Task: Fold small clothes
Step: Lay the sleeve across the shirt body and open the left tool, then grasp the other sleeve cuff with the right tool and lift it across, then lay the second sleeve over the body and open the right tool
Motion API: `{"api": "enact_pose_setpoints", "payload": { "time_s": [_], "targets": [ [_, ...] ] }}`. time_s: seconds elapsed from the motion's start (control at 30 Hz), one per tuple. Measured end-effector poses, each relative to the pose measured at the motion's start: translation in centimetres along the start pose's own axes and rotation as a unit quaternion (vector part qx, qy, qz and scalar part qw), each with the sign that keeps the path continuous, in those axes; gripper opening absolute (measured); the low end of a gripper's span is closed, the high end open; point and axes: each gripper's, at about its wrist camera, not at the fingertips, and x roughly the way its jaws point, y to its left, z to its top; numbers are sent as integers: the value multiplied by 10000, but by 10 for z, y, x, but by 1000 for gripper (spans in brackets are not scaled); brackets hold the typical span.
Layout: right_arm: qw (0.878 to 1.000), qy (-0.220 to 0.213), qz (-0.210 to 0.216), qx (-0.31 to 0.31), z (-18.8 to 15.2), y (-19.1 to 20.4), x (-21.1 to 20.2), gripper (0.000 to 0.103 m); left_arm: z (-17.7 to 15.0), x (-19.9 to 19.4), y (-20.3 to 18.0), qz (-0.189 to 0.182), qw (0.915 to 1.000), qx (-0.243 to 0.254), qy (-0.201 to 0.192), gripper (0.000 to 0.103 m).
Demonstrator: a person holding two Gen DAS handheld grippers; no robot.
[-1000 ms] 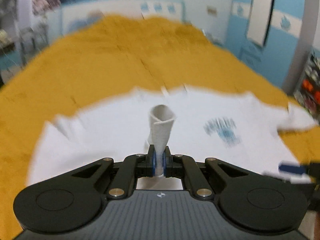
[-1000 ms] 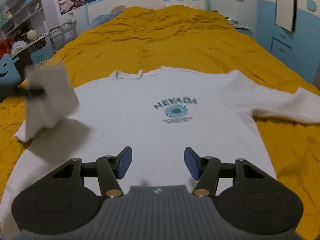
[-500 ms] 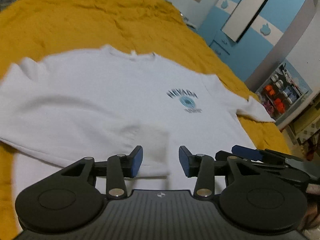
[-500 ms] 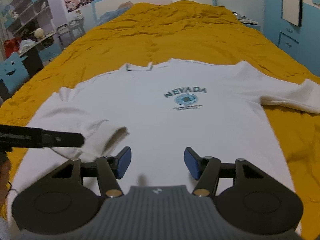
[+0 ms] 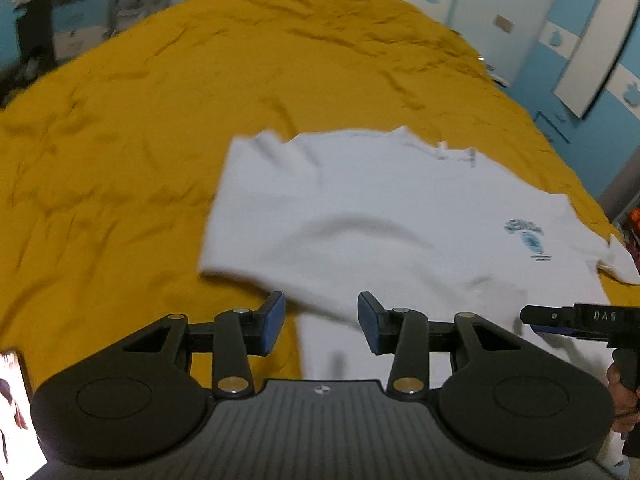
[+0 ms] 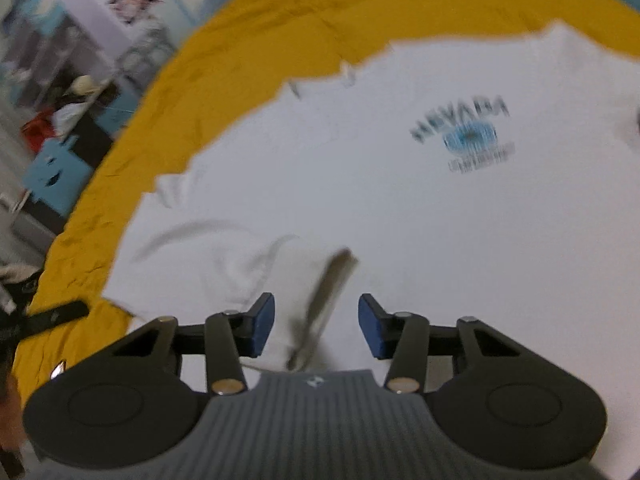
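A white T-shirt [image 5: 392, 216] with a blue "NEVADA" print [image 6: 464, 128] lies face up on the yellow bedspread [image 5: 120, 128]. Its left sleeve [image 6: 256, 264] is folded in over the chest. My left gripper [image 5: 320, 326] hovers open over the shirt's lower left edge, with nothing between its pads. My right gripper [image 6: 316, 330] hangs low over the folded sleeve's cuff [image 6: 324, 296]. Its jaws are closing with the cuff below the gap, and the pads press on nothing. The right gripper's tip [image 5: 560, 318] also shows at the edge of the left wrist view.
Bedspread surrounds the shirt on all sides. A blue chair [image 6: 52, 172] and cluttered shelves [image 6: 60, 96] stand to the left of the bed, and a blue and white wardrobe [image 5: 580, 52] to the right. A phone screen [image 5: 16, 412] shows at the lower left.
My left gripper let go of the sleeve, which now lies folded on the shirt, and swung left to the shirt's edge. My right gripper dropped toward the cuff, rolled, and narrowed its jaws.
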Motion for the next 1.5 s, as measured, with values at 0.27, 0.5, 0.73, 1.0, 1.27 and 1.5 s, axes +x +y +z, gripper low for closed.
{"api": "enact_pose_setpoints", "payload": {
  "time_s": [0.27,0.5,0.73,1.0,1.27,1.5],
  "targets": [
    [9997,77,215,68,13,15,17,1,-23,30,32,-301,9967,-740,160,49],
    [9918,-814,565,-806,82,81,-25,0,-17,50,43,-451,9916,-1210,22,49],
    [9744,-1477,872,-1450,142,146,-60,0,-9,69,47,-640,9852,-1582,-124,49],
    [9658,-1797,824,-1676,183,167,-85,0,-4,88,38,-500,9881,-1443,-157,35],
    [9666,-2267,-56,-1195,223,75,-110,0,-5,91,40,-321,9886,-1466,-100,15],
    [9780,-1415,-1496,-319,188,-80,-50,0,-3,95,30,-114,9909,-1343,-30,14]
  ]
}}
